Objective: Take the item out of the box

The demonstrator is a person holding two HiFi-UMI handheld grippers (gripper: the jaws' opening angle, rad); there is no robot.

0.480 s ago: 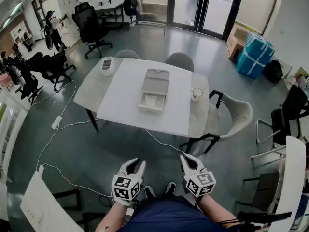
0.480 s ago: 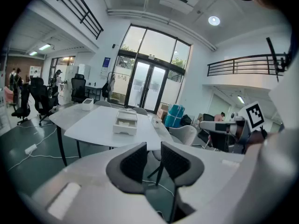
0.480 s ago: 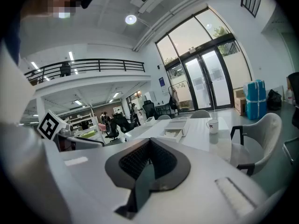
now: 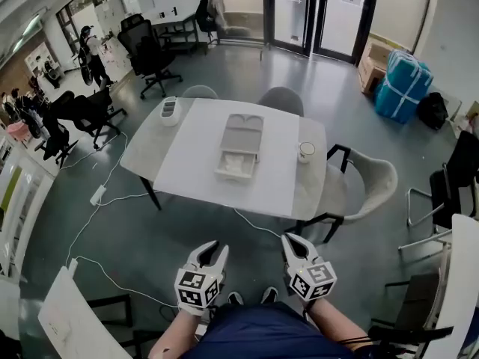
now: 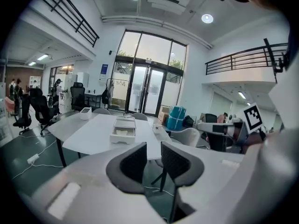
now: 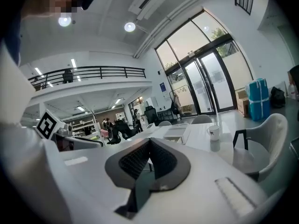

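Claws low in the head view, side by side, both well short of the bench. Left claw (image 4: 211, 250) released: jaws parted by a narrow gap, nothing between them. Right claw (image 4: 293, 239) clenched, pads together, empty. Marker cube on each, toward the wrist. Grey floor (image 4: 172, 223) under both, white cable (image 4: 101, 200) trailing across it at left.

Farther out, bench (image 4: 144, 145) with rounded grey top and white sheet (image 4: 194, 155) over the middle. Box (image 4: 243, 129) at centre of sheet, open, lid laid back on the far side. Item (image 4: 237, 161) white, lying in the near tray of the box, not taken out; kind not to be told. White mug (image 4: 306, 151) right of box, near the bench edge. White container (image 4: 169, 111) at far left corner. Grey chairs (image 4: 281, 99) beyond and right of bench. Blue wrapped bundle (image 4: 404, 84) right of glass doors (image 4: 314, 13).
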